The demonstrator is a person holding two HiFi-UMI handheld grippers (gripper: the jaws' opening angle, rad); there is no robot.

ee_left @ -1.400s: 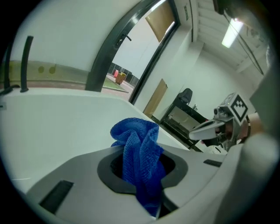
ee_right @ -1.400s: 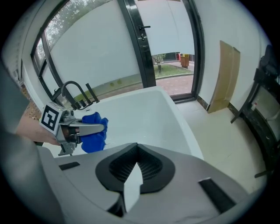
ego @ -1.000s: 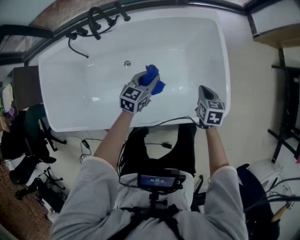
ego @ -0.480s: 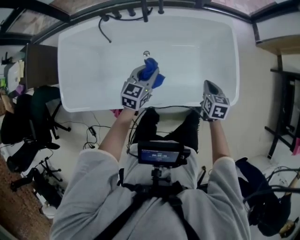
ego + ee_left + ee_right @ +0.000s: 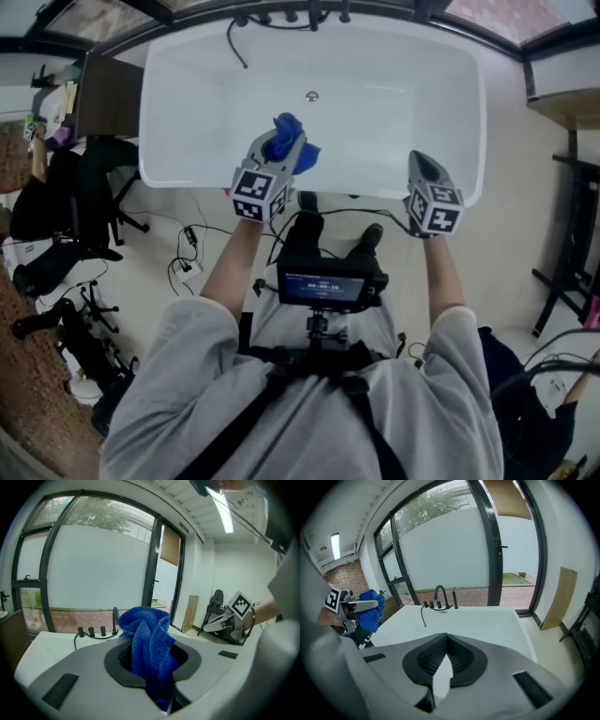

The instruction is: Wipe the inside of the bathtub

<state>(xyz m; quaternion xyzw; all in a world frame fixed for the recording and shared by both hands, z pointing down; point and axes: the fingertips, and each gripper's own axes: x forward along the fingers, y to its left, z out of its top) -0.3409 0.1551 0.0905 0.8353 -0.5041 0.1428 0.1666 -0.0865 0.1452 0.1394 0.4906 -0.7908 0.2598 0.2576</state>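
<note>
The white bathtub (image 5: 394,66) lies across the top of the head view, with its drain (image 5: 311,96) and black taps (image 5: 291,14) at the far rim. My left gripper (image 5: 284,141) hangs over the tub's near rim, shut on a crumpled blue cloth (image 5: 302,156). In the left gripper view the blue cloth (image 5: 147,639) bulges up between the grey jaws, with the black taps (image 5: 115,618) behind it. My right gripper (image 5: 419,161) is to the right over the same rim. Its dark pads (image 5: 461,660) meet at the tip with nothing between them.
A black hose (image 5: 234,47) curls from the taps into the tub. A black chair (image 5: 84,187) and floor cables (image 5: 187,262) lie at the left, and a dark frame table (image 5: 572,187) stands at the right. Tall black-framed windows (image 5: 440,550) stand behind the tub.
Both grippers have lifted and drawn back from inside the tub to its near rim. The tub now sits higher and farther in the head view. The cloth stays in the left jaws.
</note>
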